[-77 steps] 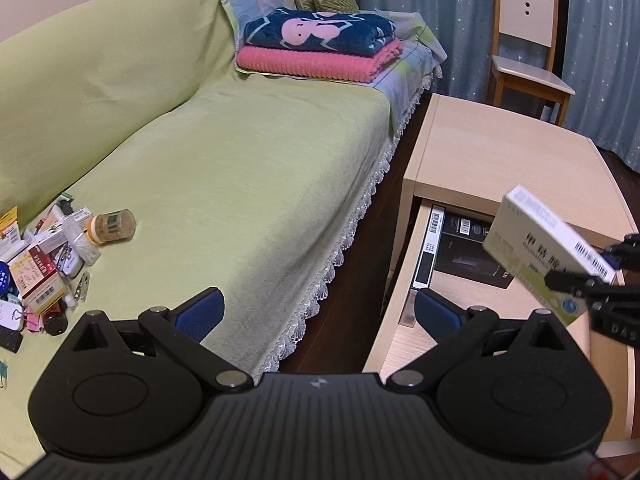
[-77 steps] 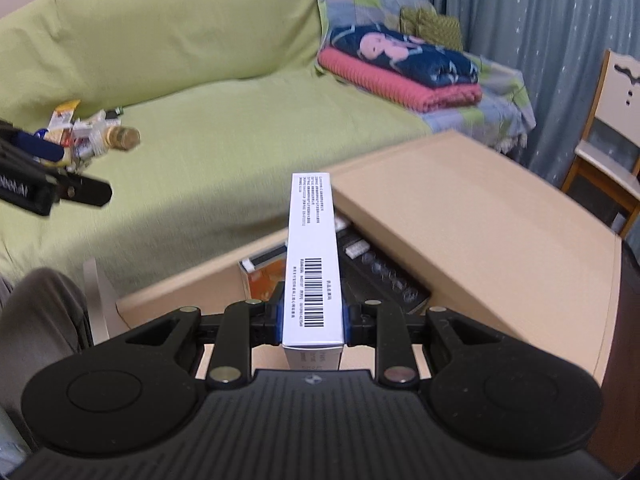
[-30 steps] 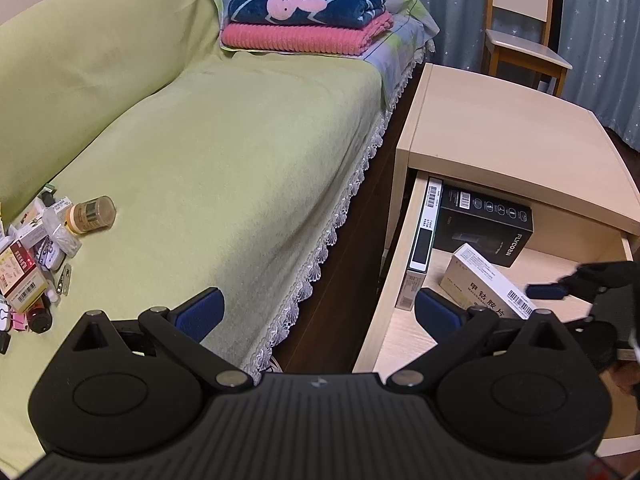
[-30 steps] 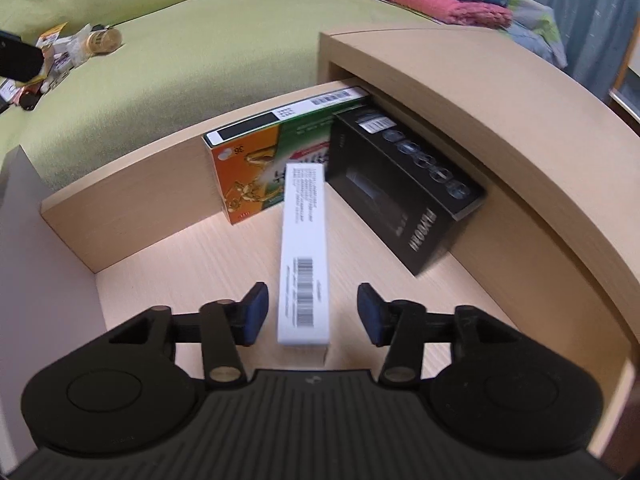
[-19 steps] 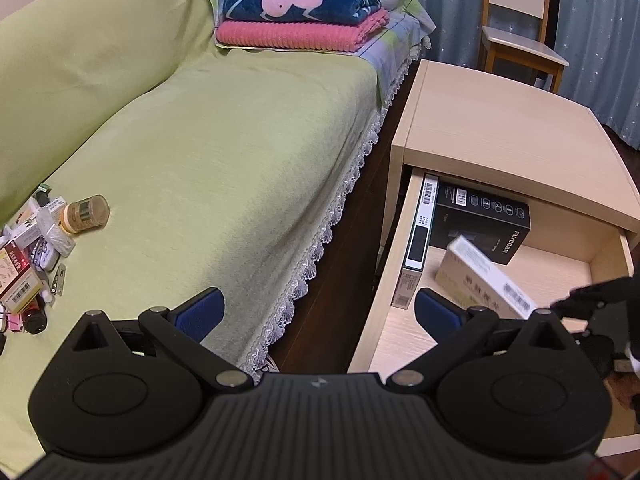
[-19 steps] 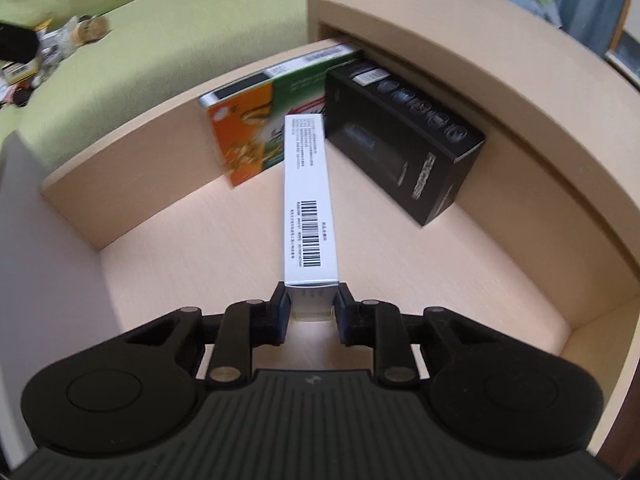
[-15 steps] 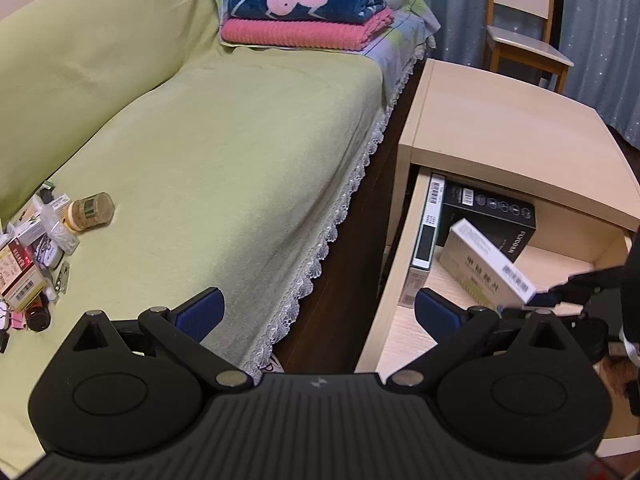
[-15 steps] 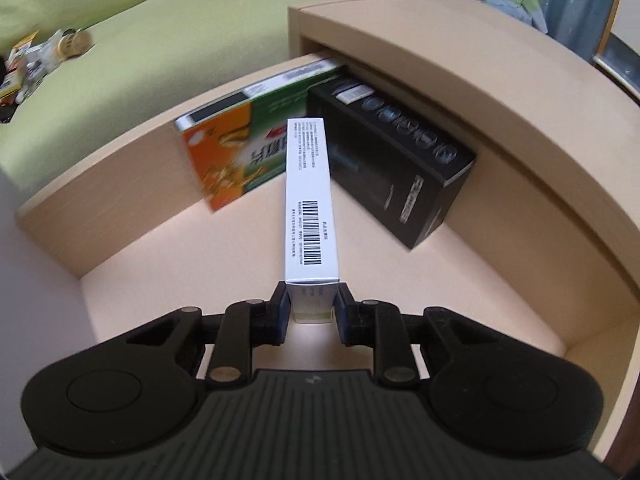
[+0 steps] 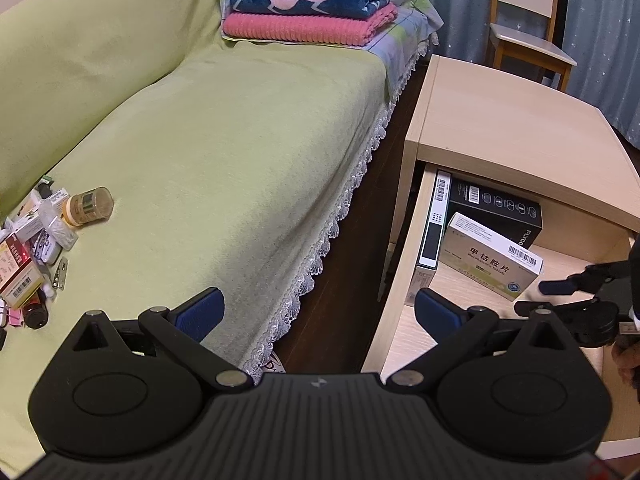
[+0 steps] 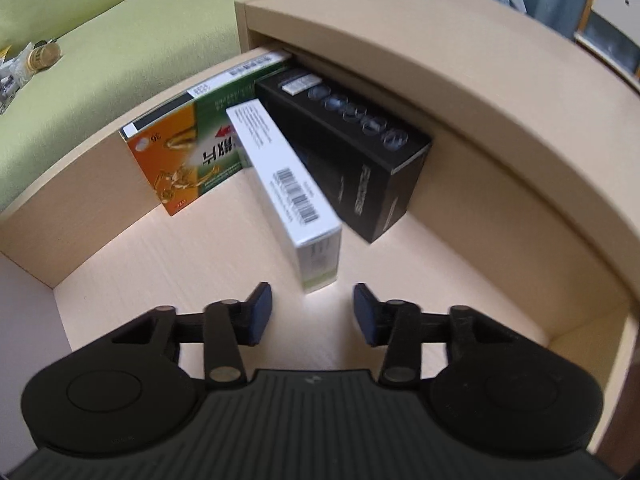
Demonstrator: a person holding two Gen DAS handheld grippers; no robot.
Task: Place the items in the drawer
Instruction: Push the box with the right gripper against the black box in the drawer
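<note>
The right claw (image 10: 313, 312) sits just inside the open drawer (image 10: 120, 264) with its 2 blue-padded fingers (image 10: 258, 312) spread and nothing between them. Directly ahead of it, apart from both pads, the white medicine box (image 10: 288, 192) stands on its long narrow edge on the drawer floor, barcode side up. Its far end reaches toward the orange-and-green box (image 10: 184, 148), which stands on edge against the drawer's side wall, and its length lies just beside the black box (image 10: 352, 160) at the back of the drawer; the blur keeps me from telling whether they touch.

From the left wrist view, the same white medicine box (image 9: 492, 258) shows its pale face with printed characters, and the right claw (image 9: 560, 294) appears at the frame's right edge just beside the box's near end. The left claw (image 9: 318, 310) hovers above the gap between sofa and bench, its fingers (image 9: 200, 312) wide apart and holding nothing.

The wooden bench (image 9: 512, 128) carries the drawer beneath its bare top. On the green sofa (image 9: 200, 160) to the left lies a cluster of small items (image 9: 32, 248), including a jar (image 9: 88, 206) on its side and several small boxes. 2 folded blankets (image 9: 308, 12) are stacked at the sofa's far end, and a wooden chair (image 9: 524, 36) stands before the curtain.
</note>
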